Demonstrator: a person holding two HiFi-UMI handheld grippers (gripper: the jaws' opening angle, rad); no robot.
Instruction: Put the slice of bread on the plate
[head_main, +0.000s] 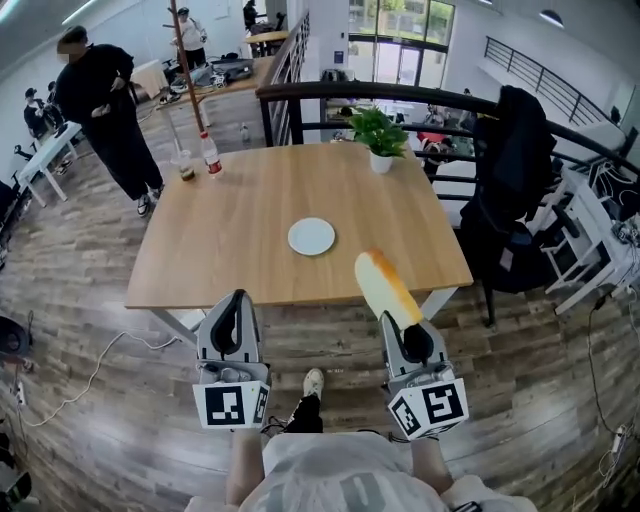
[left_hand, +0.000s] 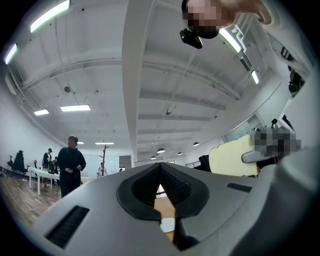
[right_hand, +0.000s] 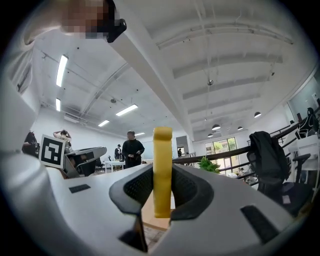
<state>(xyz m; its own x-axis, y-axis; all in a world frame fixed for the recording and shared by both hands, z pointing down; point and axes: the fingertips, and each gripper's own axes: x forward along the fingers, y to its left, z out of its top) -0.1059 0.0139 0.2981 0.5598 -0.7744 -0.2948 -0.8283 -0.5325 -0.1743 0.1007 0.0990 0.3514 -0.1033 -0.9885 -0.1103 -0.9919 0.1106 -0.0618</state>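
The slice of bread (head_main: 385, 286) is pale yellow with a browner crust, and my right gripper (head_main: 400, 320) is shut on it. It stands on edge between the pads (right_hand: 162, 165) and juts over the near right edge of the wooden table (head_main: 250, 230). The white plate (head_main: 311, 237) lies empty mid-table, ahead and left of the bread. My left gripper (head_main: 238, 300) hovers before the table's near edge, its jaws together and nothing in them. In the left gripper view the bread (left_hand: 232, 157) shows at the right, and the plate (left_hand: 168, 225) peeks through the gap under the pads.
A potted plant (head_main: 378, 133) stands at the table's far edge, and a bottle (head_main: 210, 155) and a cup (head_main: 184, 165) at its far left corner. A person in black (head_main: 105, 110) stands beyond the left side. A chair draped with a dark jacket (head_main: 510, 180) is at the right.
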